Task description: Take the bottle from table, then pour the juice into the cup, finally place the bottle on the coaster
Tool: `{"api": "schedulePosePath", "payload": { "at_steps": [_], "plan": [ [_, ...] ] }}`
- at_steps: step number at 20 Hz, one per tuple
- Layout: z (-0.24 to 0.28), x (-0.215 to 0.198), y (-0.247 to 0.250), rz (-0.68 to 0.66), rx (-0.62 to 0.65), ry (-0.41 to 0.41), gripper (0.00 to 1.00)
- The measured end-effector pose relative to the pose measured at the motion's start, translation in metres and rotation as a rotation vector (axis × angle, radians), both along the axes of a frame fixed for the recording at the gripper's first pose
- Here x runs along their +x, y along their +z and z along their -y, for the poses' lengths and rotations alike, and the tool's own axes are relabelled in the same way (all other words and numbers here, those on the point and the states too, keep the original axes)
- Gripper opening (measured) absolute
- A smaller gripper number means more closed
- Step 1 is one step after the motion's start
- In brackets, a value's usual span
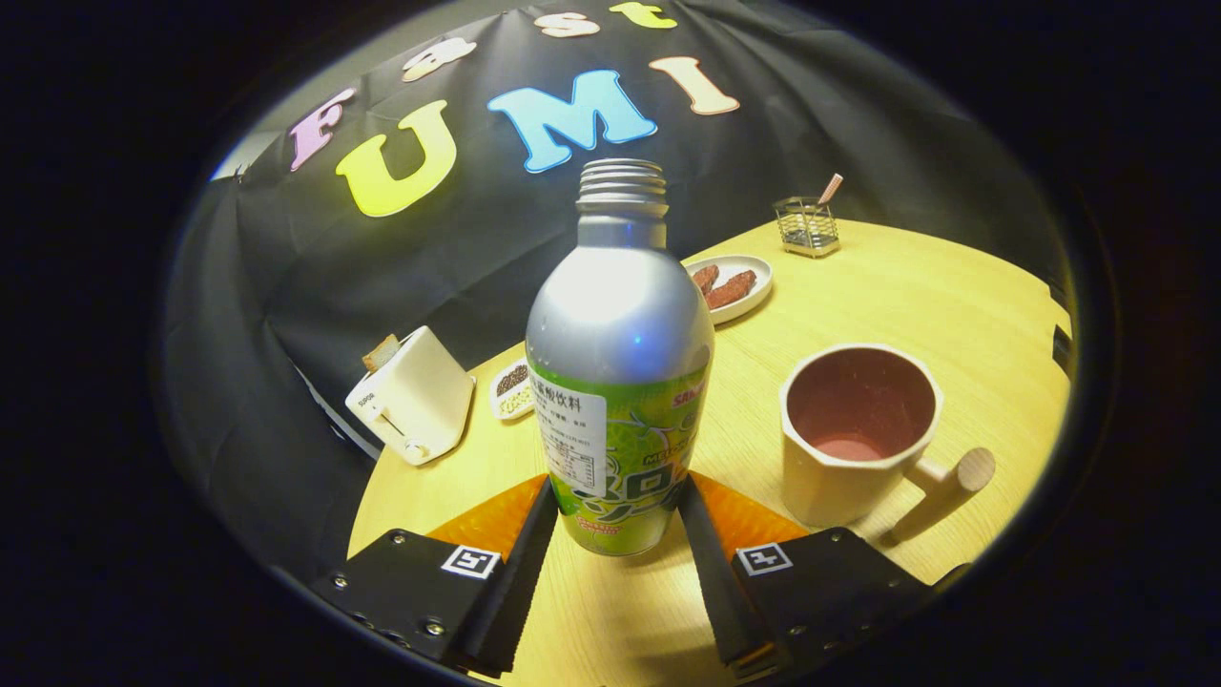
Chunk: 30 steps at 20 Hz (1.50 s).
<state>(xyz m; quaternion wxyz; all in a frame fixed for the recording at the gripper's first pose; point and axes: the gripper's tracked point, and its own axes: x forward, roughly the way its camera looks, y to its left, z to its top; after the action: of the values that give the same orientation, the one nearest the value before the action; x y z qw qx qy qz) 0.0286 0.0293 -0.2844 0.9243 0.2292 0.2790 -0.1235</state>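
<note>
tongs (pixel 618 501) clamped on lower body of uncapped bottle (pixel 618 382), between fingers, seemingly just off tabletop (pixel 954 296). take step looks done. next: carry right, tip mouth over cup (pixel 858 429).

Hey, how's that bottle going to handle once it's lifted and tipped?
The bottle looks like smooth metal, so probably stiff but slippery. The fingers press its lower part, well below the middle, so it may wobble. The cap is off, so a tilt would likely spill.
</note>
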Motion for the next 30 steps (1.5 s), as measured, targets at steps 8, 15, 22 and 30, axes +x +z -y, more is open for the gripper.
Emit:
{"api": "schedulePosePath", "payload": {
  "at_steps": [8,15,22,30],
  "plan": [
    [0.003,0.034,-0.003,-0.015,-0.098,-0.047,0.75],
    [0.023,0.059,-0.012,-0.025,-0.150,-0.102,0.75],
    [0.034,0.082,-0.023,-0.039,-0.190,-0.124,0.75],
    [0.036,0.098,-0.041,-0.069,-0.240,-0.096,0.75]
  ]
}}
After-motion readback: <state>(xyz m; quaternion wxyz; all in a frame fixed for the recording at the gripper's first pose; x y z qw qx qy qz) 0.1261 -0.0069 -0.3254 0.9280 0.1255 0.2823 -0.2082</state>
